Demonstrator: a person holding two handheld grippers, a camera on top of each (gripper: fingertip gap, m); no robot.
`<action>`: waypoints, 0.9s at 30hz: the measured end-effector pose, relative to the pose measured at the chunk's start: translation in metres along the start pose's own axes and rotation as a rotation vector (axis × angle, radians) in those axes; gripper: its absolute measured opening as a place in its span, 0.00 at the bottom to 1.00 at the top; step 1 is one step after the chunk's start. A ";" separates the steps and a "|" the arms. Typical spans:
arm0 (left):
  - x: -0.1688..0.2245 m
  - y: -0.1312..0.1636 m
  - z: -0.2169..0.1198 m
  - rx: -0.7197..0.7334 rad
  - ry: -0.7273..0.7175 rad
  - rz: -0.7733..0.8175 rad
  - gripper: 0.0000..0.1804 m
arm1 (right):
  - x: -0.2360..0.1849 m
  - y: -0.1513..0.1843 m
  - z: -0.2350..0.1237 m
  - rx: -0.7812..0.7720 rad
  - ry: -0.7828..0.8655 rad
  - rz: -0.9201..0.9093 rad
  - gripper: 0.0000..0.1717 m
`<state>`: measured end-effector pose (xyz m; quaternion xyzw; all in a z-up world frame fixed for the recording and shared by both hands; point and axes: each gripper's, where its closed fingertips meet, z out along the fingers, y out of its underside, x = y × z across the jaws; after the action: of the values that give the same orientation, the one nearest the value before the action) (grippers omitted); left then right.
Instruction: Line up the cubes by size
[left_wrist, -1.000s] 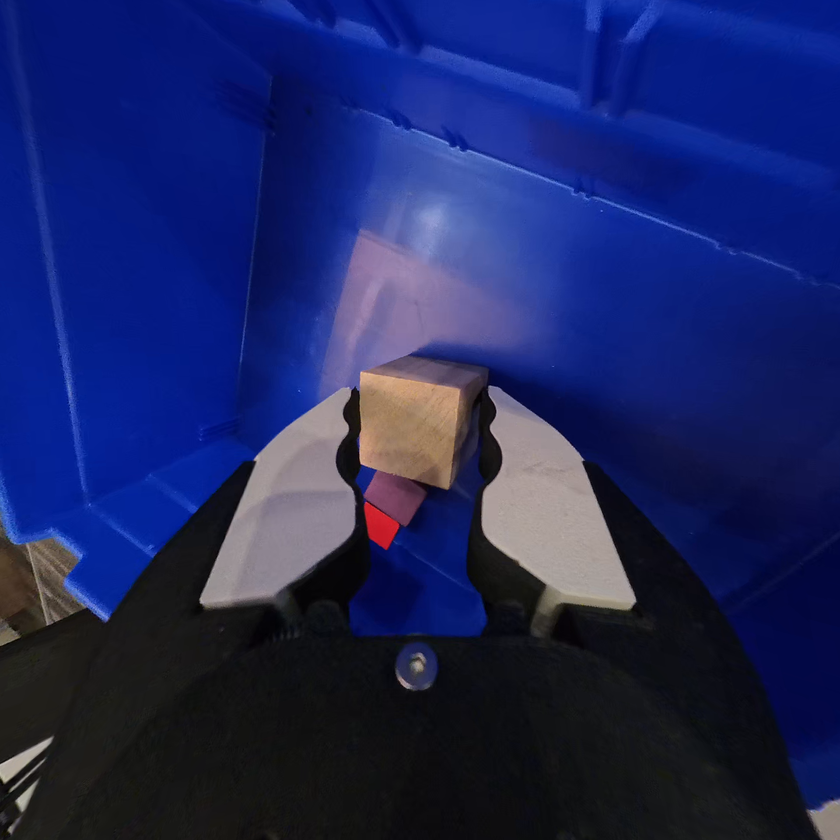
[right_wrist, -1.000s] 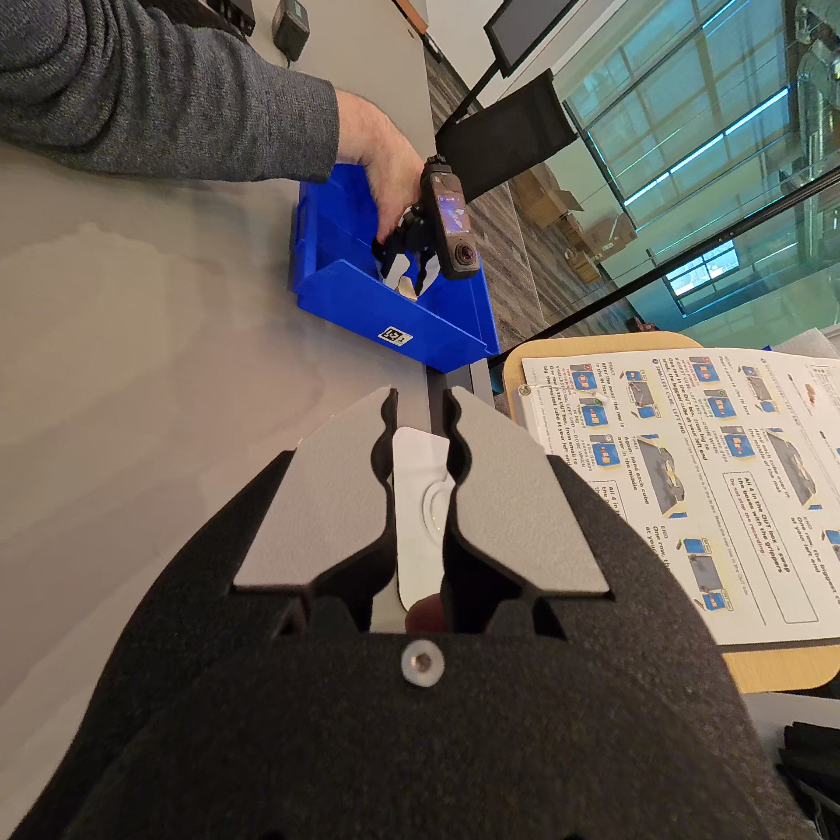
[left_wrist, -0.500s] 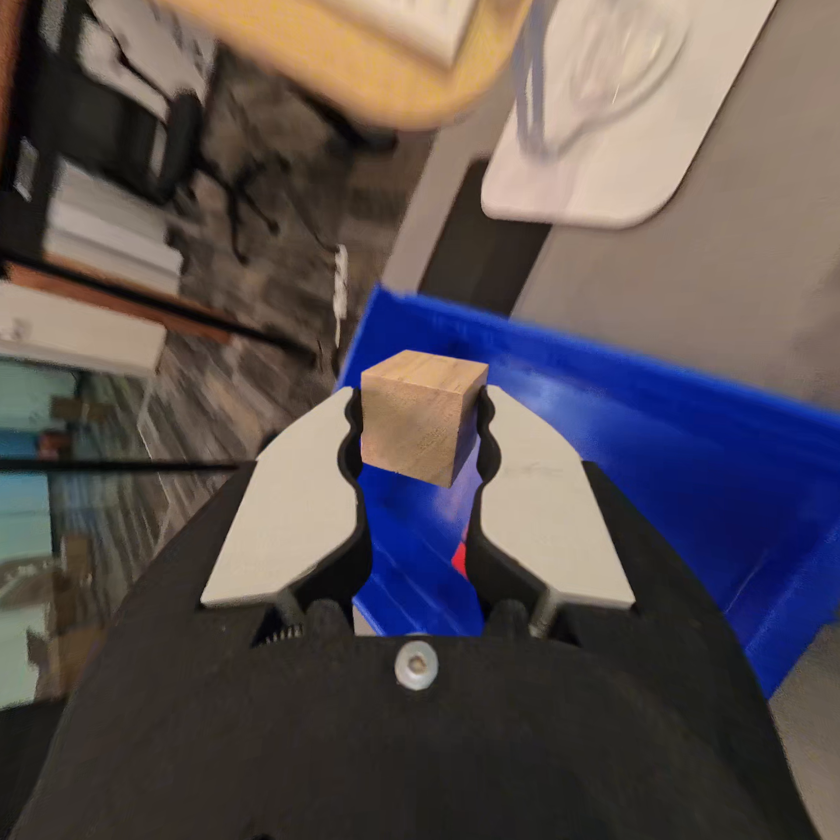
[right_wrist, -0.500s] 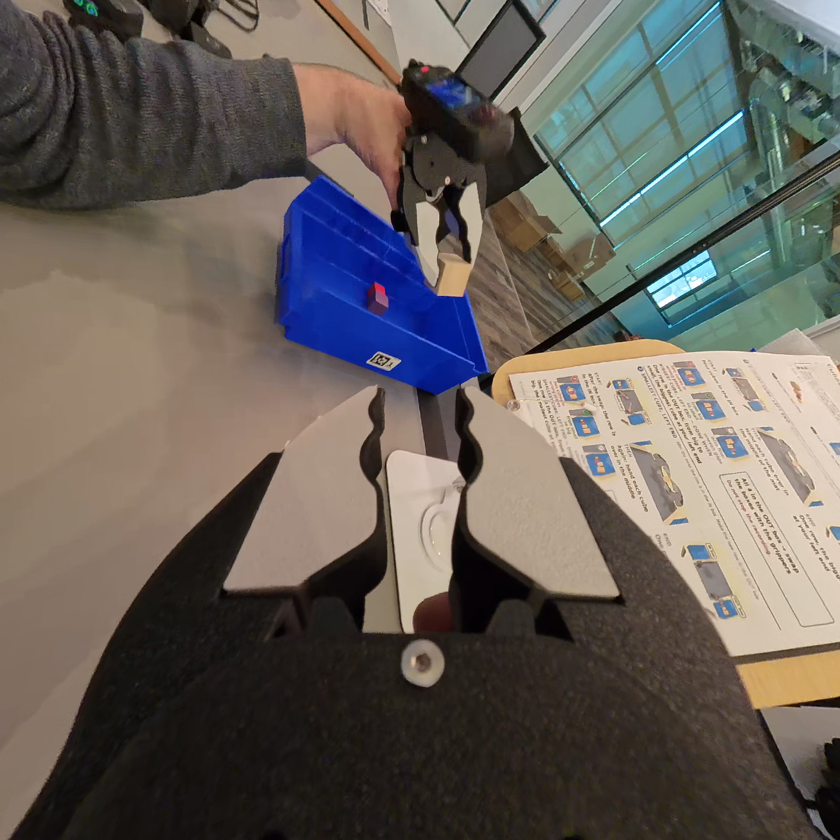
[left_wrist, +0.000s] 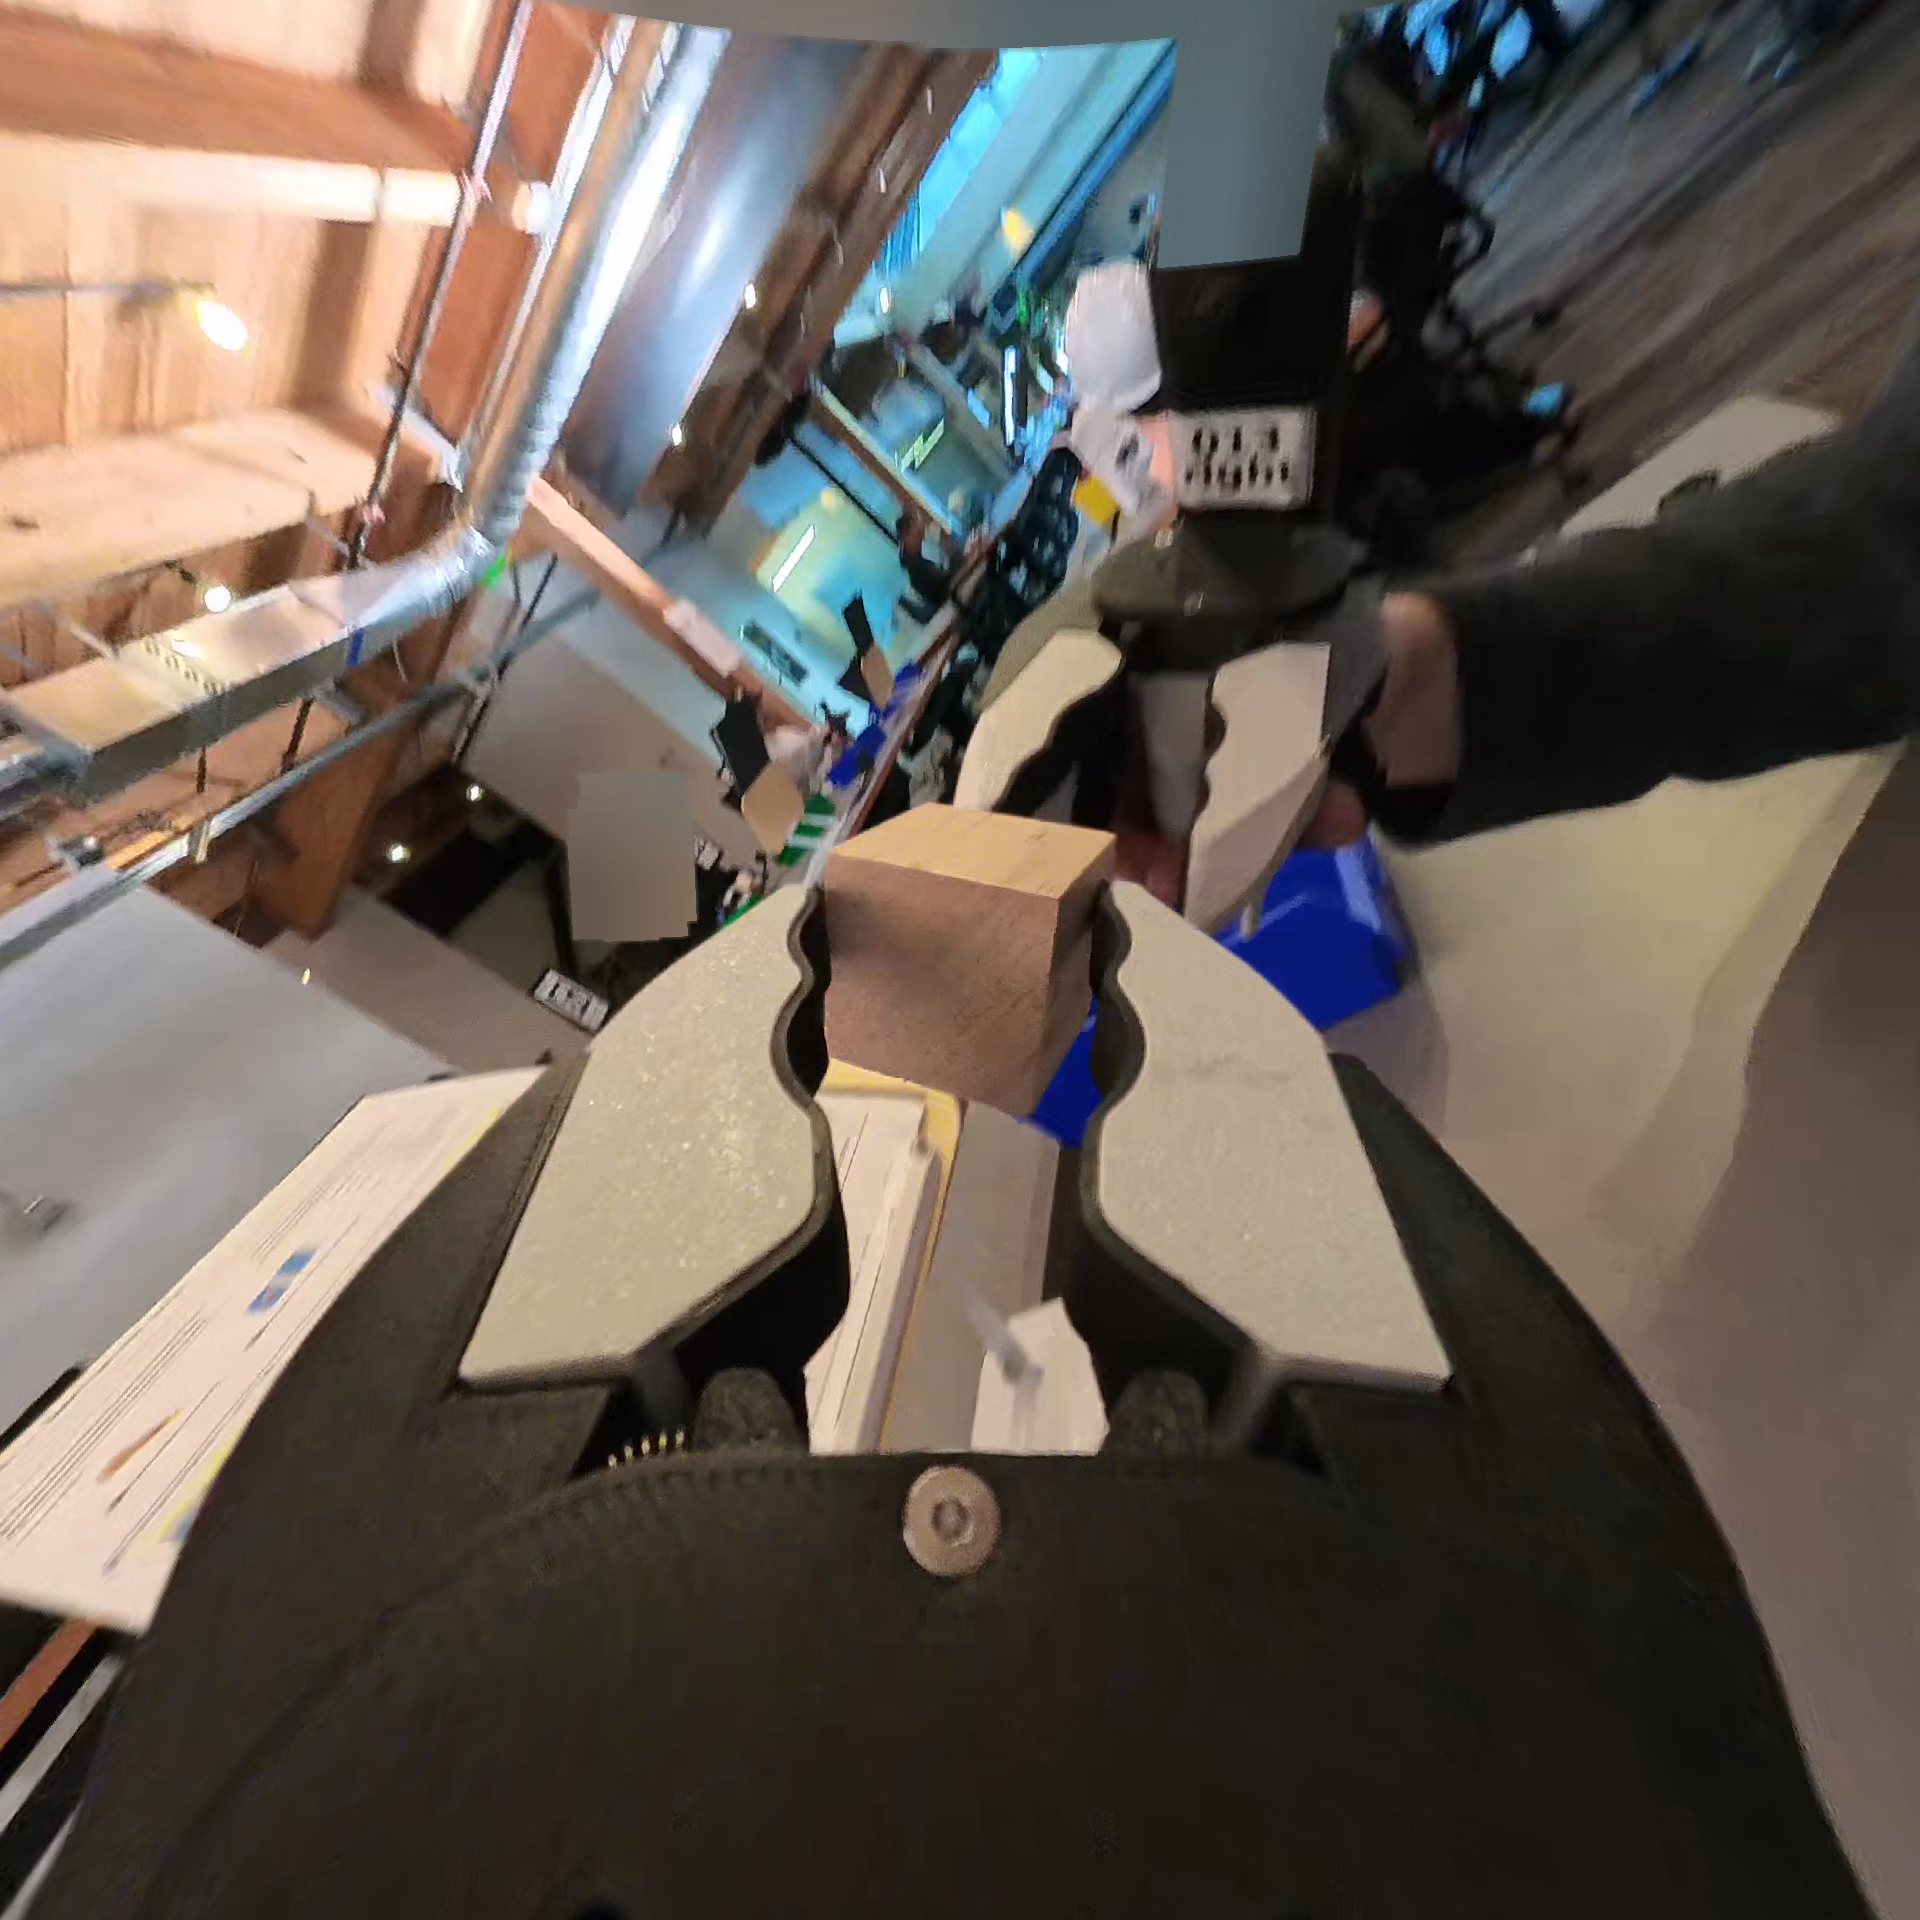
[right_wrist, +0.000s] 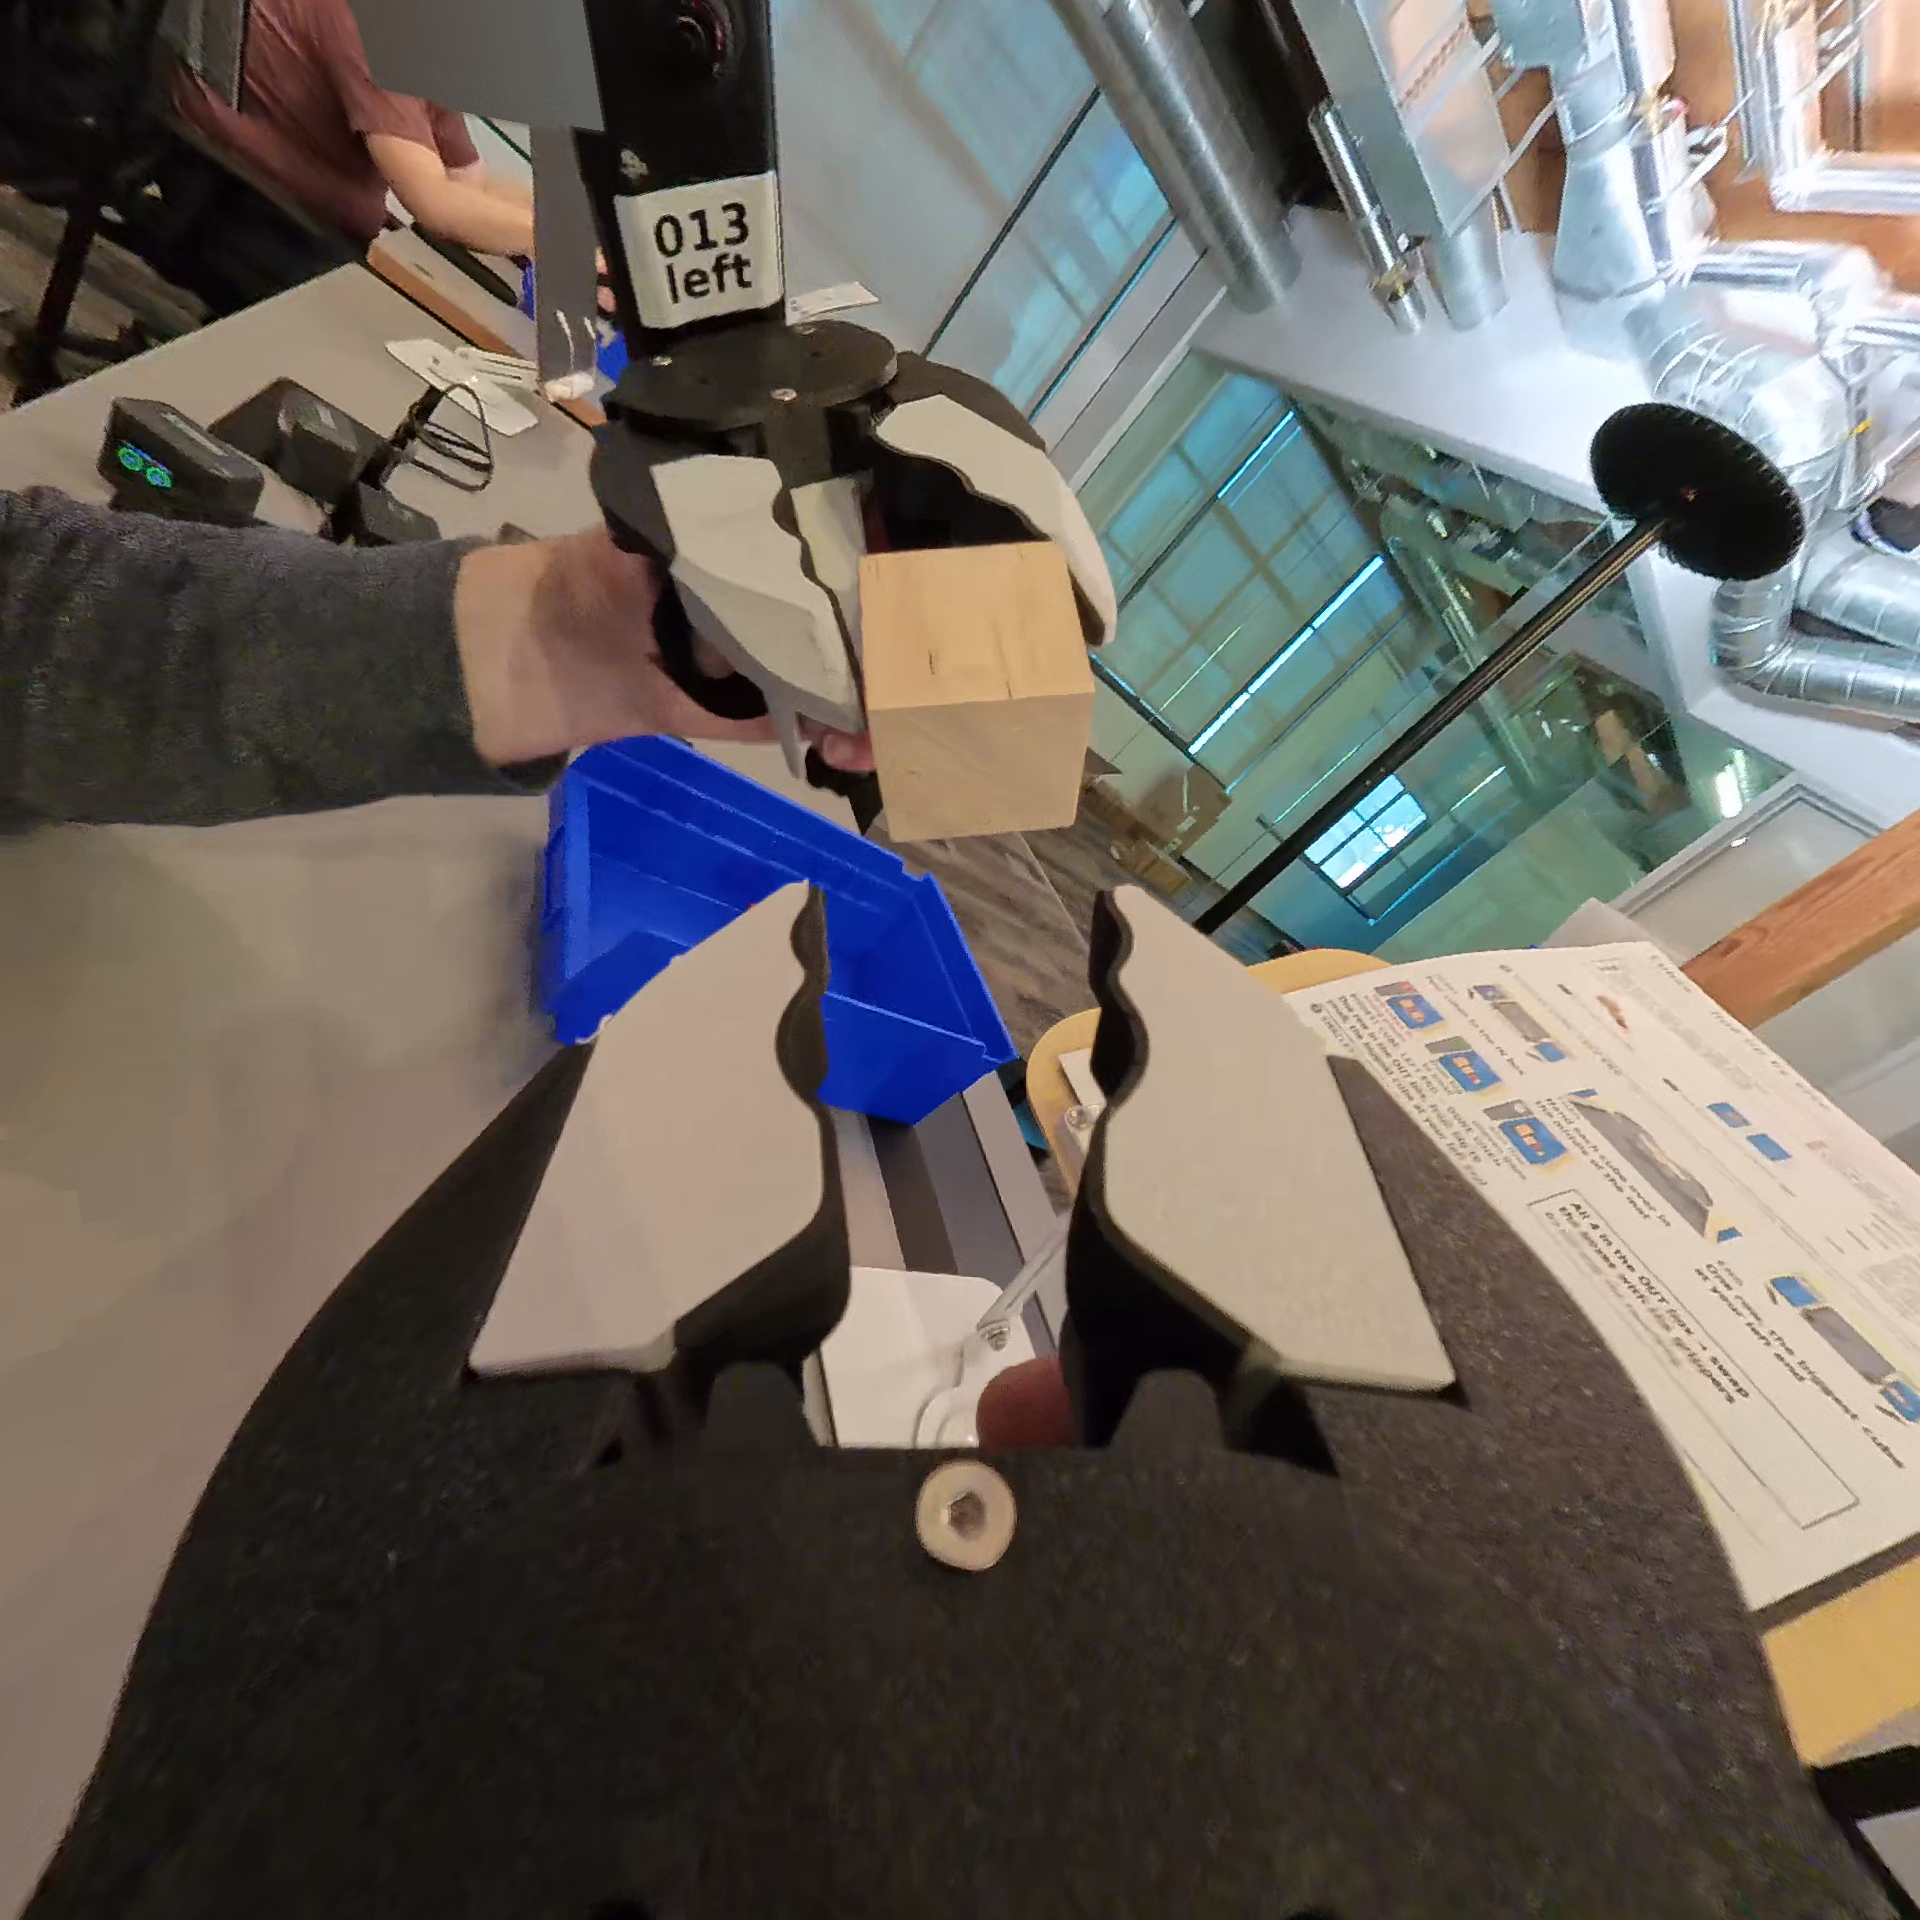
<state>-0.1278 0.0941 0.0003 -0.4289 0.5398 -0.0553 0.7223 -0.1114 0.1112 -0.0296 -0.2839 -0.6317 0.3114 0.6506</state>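
Observation:
My left gripper (left_wrist: 956, 956) is shut on a large plain wooden cube (left_wrist: 951, 961); both pads press its sides. It holds the cube in the air, facing my right gripper (left_wrist: 1143, 769). In the right wrist view the same left gripper (right_wrist: 956, 582) carries the wooden cube (right_wrist: 971, 691) above the blue bin (right_wrist: 727, 935). My right gripper (right_wrist: 956, 997) is open with nothing between its fingers, just below the cube.
The blue bin stands on the grey table (right_wrist: 260, 1039). A printed instruction sheet (right_wrist: 1621, 1195) lies on a wooden board at the right. A white pad (right_wrist: 894, 1351) lies under my right gripper. Chargers and cables (right_wrist: 260, 447) sit at the far left. A person sits in the background. Spacing between my two grippers at the tips: around 5 centimeters.
My left gripper lifted the wooden cube out of the blue bin and swung it towards my right gripper. My right gripper opened wide and rose from the table.

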 end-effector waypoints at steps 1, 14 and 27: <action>0.004 -0.007 0.006 0.038 -0.001 -0.013 0.26 | 0.001 0.000 0.000 -0.001 0.007 -0.014 0.28; 0.024 -0.023 0.034 0.197 0.007 -0.116 0.26 | -0.002 -0.020 -0.003 0.104 0.040 -0.086 0.26; 0.026 -0.022 0.035 0.147 0.002 -0.072 0.26 | -0.002 -0.017 -0.004 0.060 0.021 -0.091 0.26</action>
<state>-0.0795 0.0858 -0.0022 -0.3937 0.5192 -0.1210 0.7489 -0.1065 0.0989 -0.0175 -0.2385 -0.6275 0.2976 0.6788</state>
